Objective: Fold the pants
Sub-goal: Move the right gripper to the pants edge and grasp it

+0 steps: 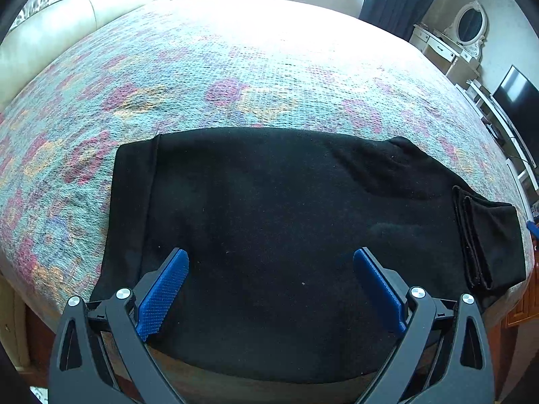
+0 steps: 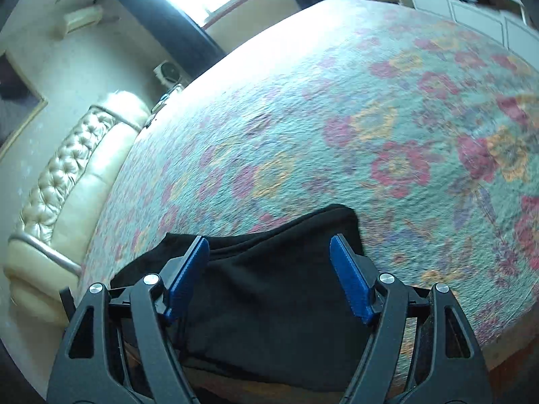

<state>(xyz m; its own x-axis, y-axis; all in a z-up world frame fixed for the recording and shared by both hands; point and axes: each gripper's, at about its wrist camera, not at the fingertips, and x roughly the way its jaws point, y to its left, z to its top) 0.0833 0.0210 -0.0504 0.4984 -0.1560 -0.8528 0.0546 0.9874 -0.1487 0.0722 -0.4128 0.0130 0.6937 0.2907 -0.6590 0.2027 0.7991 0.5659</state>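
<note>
Black pants [image 1: 269, 208] lie flat across the near edge of a floral bedspread [image 1: 235, 67], waistband at the left, folded leg ends at the right [image 1: 485, 239]. My left gripper [image 1: 269, 262] is open and empty, hovering over the middle of the pants. In the right wrist view the end of the pants [image 2: 269, 269] lies below my right gripper [image 2: 269, 249], which is open and empty, its blue pads [image 2: 350, 279] on either side of the cloth without gripping it.
The bed's near edge and wooden frame [image 1: 235, 380] run under the grippers. A cream tufted headboard [image 1: 67, 10] stands at the left. A white dresser with mirror [image 1: 465, 33] and a TV [image 1: 518, 101] stand at the right.
</note>
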